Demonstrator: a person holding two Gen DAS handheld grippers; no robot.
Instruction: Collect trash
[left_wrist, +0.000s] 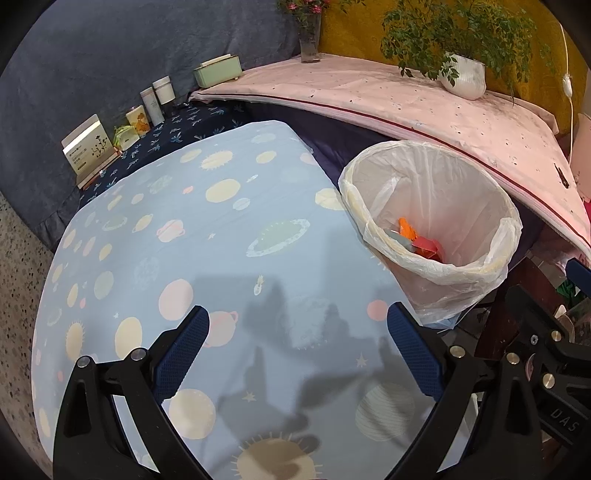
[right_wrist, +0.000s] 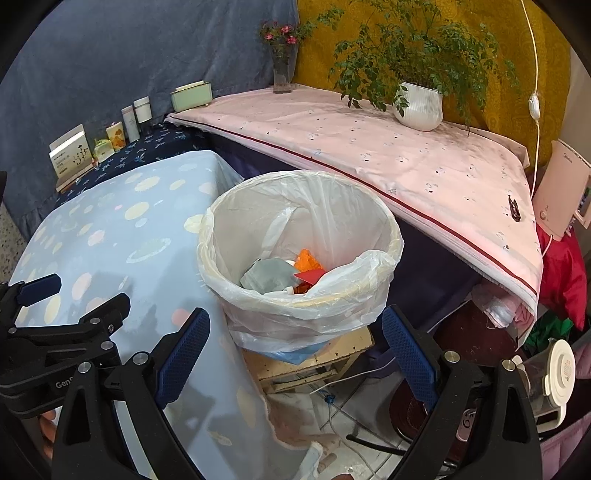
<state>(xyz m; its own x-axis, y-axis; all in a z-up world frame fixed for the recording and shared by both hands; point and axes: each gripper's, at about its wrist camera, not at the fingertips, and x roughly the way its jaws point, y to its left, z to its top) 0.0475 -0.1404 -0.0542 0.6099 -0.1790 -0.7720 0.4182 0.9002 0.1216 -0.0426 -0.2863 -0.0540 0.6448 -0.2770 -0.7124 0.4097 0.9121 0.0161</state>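
Trash (right_wrist: 291, 275), orange and red scraps with a grey wad, lies at the bottom of the lined bin (right_wrist: 221, 240), just ahead of the right gripper (right_wrist: 295, 354). Both jaws stand open and hold nothing. The left gripper (left_wrist: 297, 350) hangs over the bare planet-print worktop (left_wrist: 166, 221); bin to its right. Beyond, a potted plant (right_wrist: 417, 105).
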